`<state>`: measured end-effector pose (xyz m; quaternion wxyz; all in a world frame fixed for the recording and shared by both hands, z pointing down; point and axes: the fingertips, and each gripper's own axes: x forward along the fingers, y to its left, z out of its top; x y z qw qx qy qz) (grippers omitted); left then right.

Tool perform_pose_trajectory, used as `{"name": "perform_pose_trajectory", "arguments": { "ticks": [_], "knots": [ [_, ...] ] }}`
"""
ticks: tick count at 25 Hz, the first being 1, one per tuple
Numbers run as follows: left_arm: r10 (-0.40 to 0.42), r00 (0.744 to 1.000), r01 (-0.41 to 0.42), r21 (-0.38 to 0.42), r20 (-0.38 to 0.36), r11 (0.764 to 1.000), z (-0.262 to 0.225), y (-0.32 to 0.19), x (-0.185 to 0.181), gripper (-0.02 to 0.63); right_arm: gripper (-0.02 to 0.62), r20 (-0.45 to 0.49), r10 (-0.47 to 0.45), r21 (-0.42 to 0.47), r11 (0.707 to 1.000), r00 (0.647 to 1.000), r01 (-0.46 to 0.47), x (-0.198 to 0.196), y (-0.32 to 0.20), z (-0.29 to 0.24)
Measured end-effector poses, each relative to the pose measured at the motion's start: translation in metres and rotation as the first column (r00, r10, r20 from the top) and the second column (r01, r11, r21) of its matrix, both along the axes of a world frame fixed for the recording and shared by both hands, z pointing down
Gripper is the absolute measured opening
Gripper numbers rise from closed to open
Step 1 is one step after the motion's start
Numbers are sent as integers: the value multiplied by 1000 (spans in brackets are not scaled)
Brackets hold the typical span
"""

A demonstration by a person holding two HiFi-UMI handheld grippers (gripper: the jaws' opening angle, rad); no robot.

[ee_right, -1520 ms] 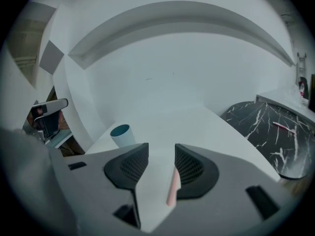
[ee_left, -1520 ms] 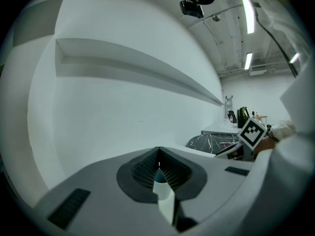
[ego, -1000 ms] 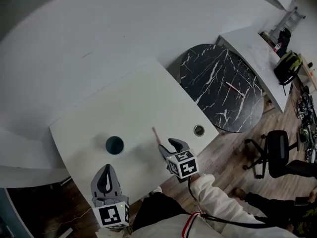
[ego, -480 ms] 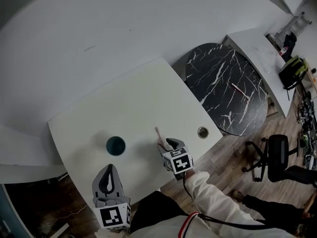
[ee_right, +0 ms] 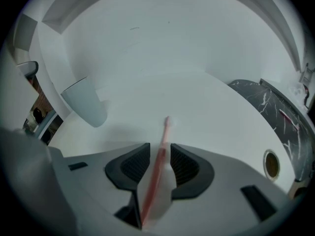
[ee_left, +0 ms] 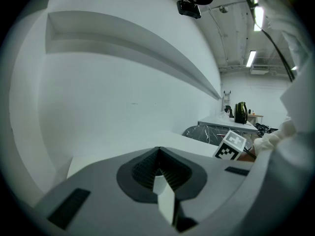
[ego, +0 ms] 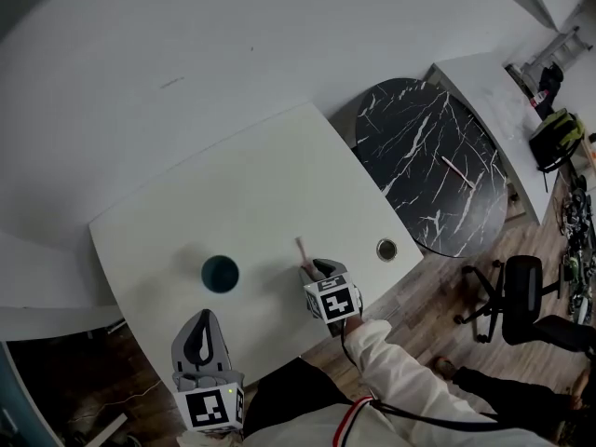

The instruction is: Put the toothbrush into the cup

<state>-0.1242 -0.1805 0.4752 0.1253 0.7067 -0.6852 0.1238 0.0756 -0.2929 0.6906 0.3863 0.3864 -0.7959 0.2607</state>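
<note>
We take the dark cup (ego: 220, 273) as our landmark. It stands upright on the white table (ego: 233, 184), with bare table all round it. The pink toothbrush (ego: 301, 248) lies flat on the table to the right of the cup, well apart from it, its far end pointing away from the person.

The right gripper (ego: 318, 269) is also right of the cup, tilted steeply down over the near part of the toothbrush. In the right gripper view, the toothbrush (ee_right: 166, 128) runs straight through the gap of this gripper (ee_right: 160, 151). Its jaws are closing, but we can see a thin gap on each side of the handle, so the pads do not press on it. The cup (ee_right: 84, 102) shows up and to the left in that view.

The left gripper (ego: 202, 317) hovers on the near side of the cup, toward the person. In its own view the left gripper (ee_left: 158, 154) has its jaws closed together.

A round cable hole (ego: 386, 249) sits in the table farther right of the cup, past the toothbrush.
</note>
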Motion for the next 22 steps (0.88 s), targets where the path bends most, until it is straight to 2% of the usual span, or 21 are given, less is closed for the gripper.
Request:
{"name": "perform_pose_trajectory", "arguments": {
  "ticks": [2,4,13,16,22],
  "knots": [
    [-2,1000,2,-3,-3,1000,2,-1,-1,9,135,-10,-3,-5,1000,1000,3,-1,-1,2],
    [-8,1000,8,0,-13,1000,3,-1,-2,9,107,-26,-6,-6,1000,1000,6,-2,-1,4],
    [-9,1000,9,-10,-9,1000,3,-4,-4,9,98,-46,-31,0,1000,998,31,-7,-2,6],
    [-10,1000,10,-12,-12,1000,4,-4,-4,9,56,-55,-52,-4,999,997,52,-12,0,8],
    [-22,1000,22,-12,-12,1000,3,-2,-10,9,51,-67,-53,-4,999,996,53,-12,1,7]
  ]
}}
